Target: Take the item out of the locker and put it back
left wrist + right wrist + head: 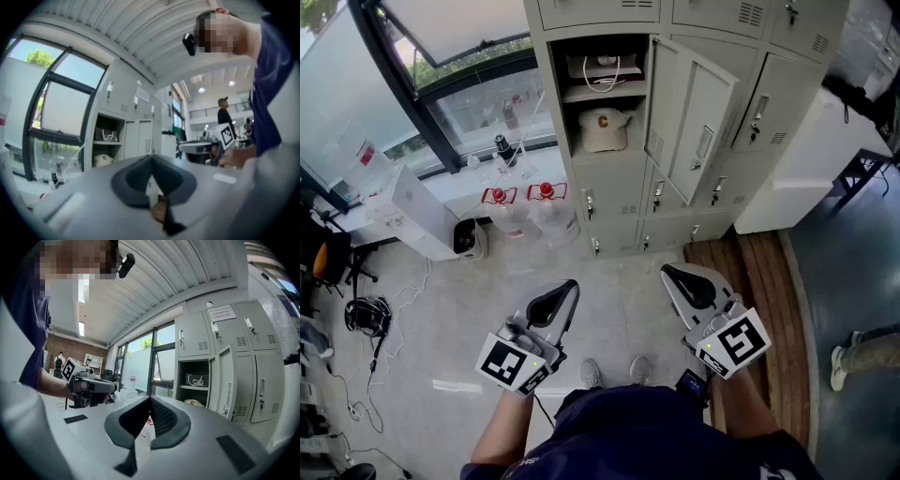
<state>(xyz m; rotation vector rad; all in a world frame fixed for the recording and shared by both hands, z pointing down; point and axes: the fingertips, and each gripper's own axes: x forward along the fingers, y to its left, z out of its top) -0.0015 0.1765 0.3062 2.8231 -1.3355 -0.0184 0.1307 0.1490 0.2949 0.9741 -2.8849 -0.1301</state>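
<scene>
My left gripper (572, 284) and right gripper (667, 270) were both pinched shut and empty, well short of the open grey metal locker (546, 84). The cream fabric cap (603, 128) lay on its lower shelf. I judged I should spread the jaws before reaching in.

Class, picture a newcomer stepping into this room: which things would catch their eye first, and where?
The open locker at the left of the grey bank stands out: inside, a cream cap lies below a bag with a white cord. Low in the head view, the left tongs and right tongs are held level, both shut and empty. Two red-capped water bottles stand on the floor left of the lockers.
</scene>
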